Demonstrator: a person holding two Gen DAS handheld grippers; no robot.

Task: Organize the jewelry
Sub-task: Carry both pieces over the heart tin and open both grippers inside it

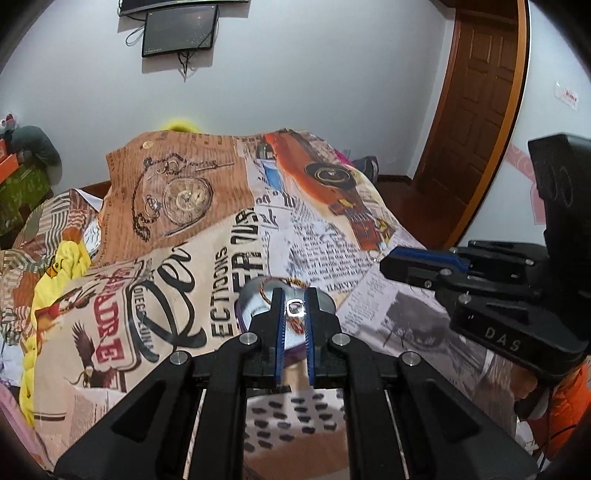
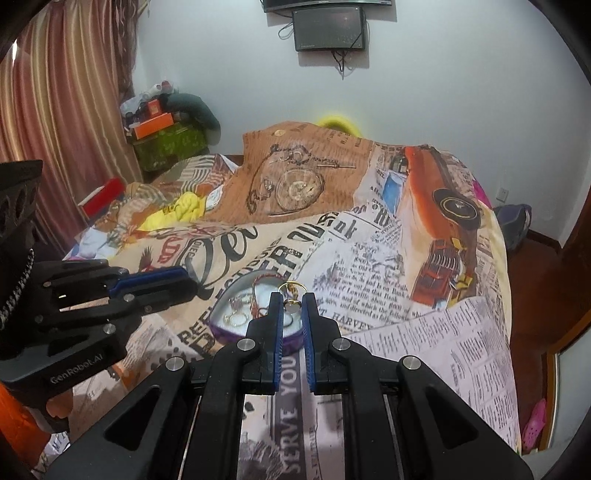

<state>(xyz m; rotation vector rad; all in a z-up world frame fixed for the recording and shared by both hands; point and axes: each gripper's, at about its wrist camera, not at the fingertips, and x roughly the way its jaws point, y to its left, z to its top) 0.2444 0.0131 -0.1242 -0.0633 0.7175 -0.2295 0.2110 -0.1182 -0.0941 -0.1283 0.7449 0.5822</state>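
A heart-shaped purple box [image 2: 236, 295] with a white inside lies on the printed bedspread; it holds rings and a red braided cord. My left gripper [image 1: 294, 308] is shut on a silver ring-like piece [image 1: 295, 307] with a red-and-gold charm hanging below it, right over the box [image 1: 255, 301]. My right gripper [image 2: 292, 308] is shut on a gold ring with a round pale face [image 2: 291, 304] over the box's right side. Each gripper shows in the other's view, the right one [image 1: 391, 264] and the left one [image 2: 184, 278].
The bedspread [image 1: 184, 229] covers a bed with a yellow cloth [image 1: 66, 266] at the left. A wooden door [image 1: 472, 110] stands at the right. Stacked boxes [image 2: 166, 136] and a curtain [image 2: 59, 110] are at the far left. Monitors [image 2: 328, 27] hang on the wall.
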